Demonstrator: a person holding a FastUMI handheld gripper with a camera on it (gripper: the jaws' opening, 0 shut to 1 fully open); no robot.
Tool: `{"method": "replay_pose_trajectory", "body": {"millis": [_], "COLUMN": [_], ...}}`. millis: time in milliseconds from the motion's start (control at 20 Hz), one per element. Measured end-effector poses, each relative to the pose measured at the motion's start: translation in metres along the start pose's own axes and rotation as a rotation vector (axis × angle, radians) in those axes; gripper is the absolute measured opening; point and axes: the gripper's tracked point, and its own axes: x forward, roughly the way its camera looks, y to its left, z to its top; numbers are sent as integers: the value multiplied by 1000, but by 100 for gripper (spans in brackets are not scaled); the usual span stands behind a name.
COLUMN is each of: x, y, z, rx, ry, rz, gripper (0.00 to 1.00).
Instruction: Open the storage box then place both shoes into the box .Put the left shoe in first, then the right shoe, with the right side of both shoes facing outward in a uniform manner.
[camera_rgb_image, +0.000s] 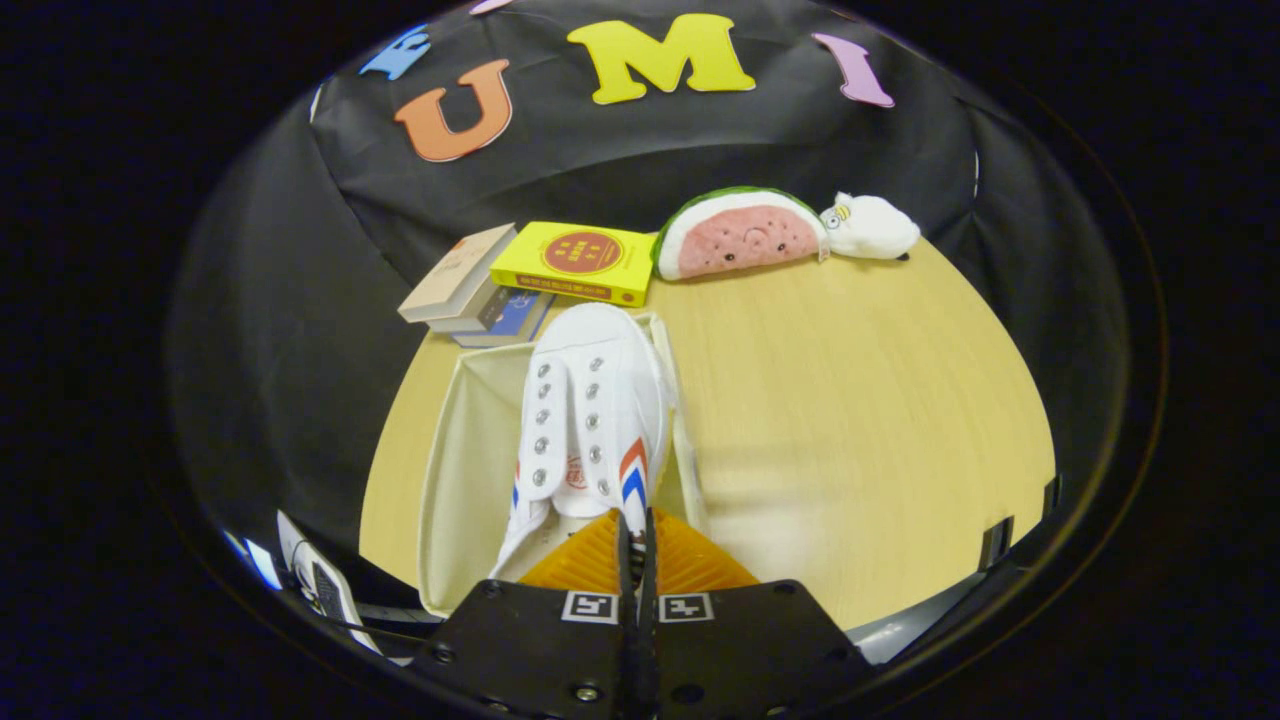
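Wooden table (850, 420): one. Open storage box (465, 470), lower centre: one. White sneaker (590, 410): one, over the box's right side, heel pinched in the clenched gripper (636, 535). Risk: thin hold slips, or the sole catches the box wall. Books (500, 285), upper left: three. Plush toys (745, 232): two.

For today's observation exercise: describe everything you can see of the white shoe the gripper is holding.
The white shoe looks like canvas, with two rows of metal eyelets, no laces showing, and red and blue chevron stripes on its sides. It points away from the gripper, toe towards the books, over the open storage box. The fingers are closed together on its heel end.
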Motion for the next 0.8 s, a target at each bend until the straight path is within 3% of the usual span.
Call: {"method": "replay_pose_trajectory", "body": {"millis": [200, 250, 400, 650, 800], "x": [4, 5, 3, -13, -29], "y": [2, 2, 10, 7, -9], "z": [-2, -5, -9, 8, 19], "rx": [15, 19, 16, -3, -17], "ry": [3, 13, 20, -43, -101], "rz": [9, 11, 48, 57, 46], "gripper": [0, 12, 31, 79, 83]}}
